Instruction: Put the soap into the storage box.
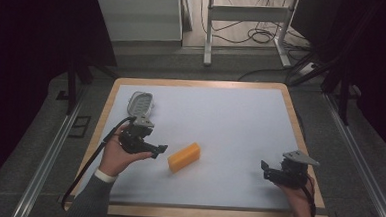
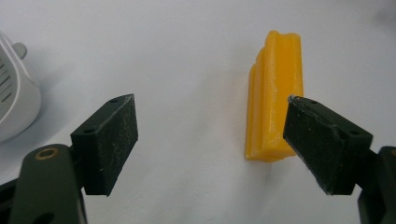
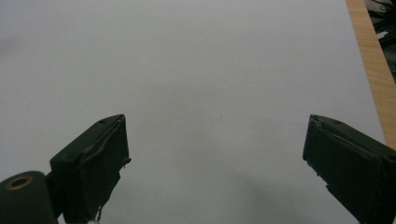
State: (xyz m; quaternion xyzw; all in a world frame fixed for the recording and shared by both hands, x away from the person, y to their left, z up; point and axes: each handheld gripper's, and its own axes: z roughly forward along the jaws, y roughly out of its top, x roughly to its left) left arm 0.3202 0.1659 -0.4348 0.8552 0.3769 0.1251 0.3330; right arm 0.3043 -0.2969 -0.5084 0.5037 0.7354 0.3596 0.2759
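A yellow-orange ridged block (image 1: 184, 157) lies on the white sheet, a little left of the table's middle. My left gripper (image 1: 158, 151) is just left of it, held by a hand, with its jaws pointing at the block. In the left gripper view the jaws stand wide open (image 2: 209, 105); the block (image 2: 275, 93) lies ahead on the right, its near corner behind the right fingertip (image 2: 322, 140), and nothing is held. My right gripper (image 1: 265, 171) rests near the front right of the table. It is open (image 3: 217, 119) over bare sheet.
A white slotted dish-like object (image 1: 140, 104) sits at the back left of the sheet, behind the left hand, and its edge (image 2: 14, 102) appears at the left of the left gripper view. The wooden table rim (image 1: 299, 139) (image 3: 369, 56) runs along the right side.
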